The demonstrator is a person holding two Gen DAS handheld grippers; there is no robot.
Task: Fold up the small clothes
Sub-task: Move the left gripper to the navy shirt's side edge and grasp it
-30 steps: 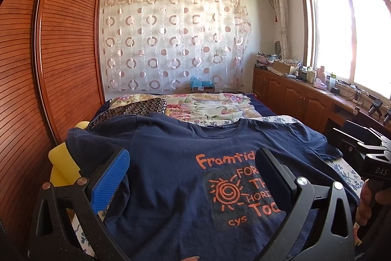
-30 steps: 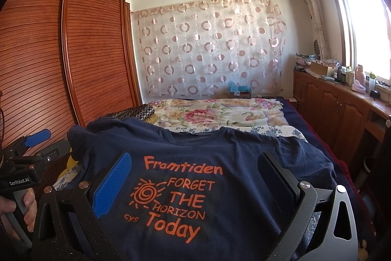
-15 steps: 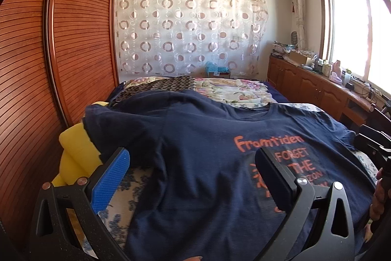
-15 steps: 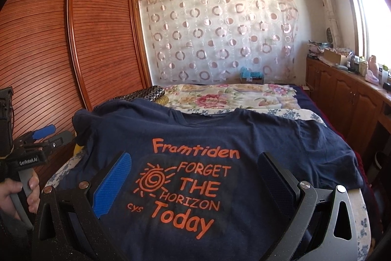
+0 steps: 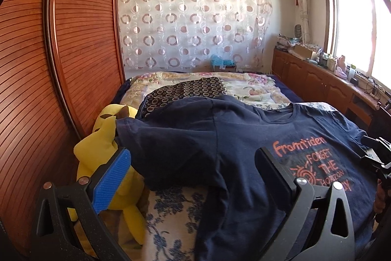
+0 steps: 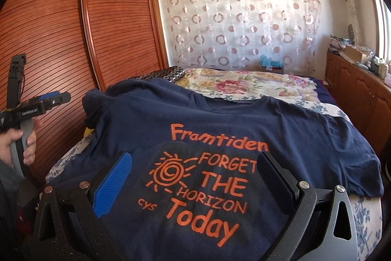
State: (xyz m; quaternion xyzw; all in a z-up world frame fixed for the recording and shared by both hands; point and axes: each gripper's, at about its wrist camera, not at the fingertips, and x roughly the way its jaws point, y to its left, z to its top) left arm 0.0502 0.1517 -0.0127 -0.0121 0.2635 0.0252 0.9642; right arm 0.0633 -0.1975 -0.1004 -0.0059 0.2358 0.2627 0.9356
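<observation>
A navy T-shirt (image 6: 244, 121) with orange print lies face up, spread across the bed; it also shows in the left wrist view (image 5: 207, 138), its left sleeve lying over the bed's left side. My left gripper (image 5: 193, 168) is open and empty, above the shirt's left sleeve and side. My right gripper (image 6: 195, 175) is open and empty, above the printed chest. The left gripper shows from the side in the right wrist view (image 6: 52, 99), held off the bed's left edge.
A yellow plush toy (image 5: 105, 151) lies at the bed's left edge against the wooden wardrobe (image 5: 61, 53). A dark patterned cloth (image 5: 185, 89) and floral quilt (image 6: 244, 85) lie behind the shirt. Wooden cabinets (image 5: 317, 80) run along the right under the window.
My left gripper has swung left, from over the print to the shirt's left sleeve and the plush toy. My right gripper has drawn slightly closer over the print. Both stay open.
</observation>
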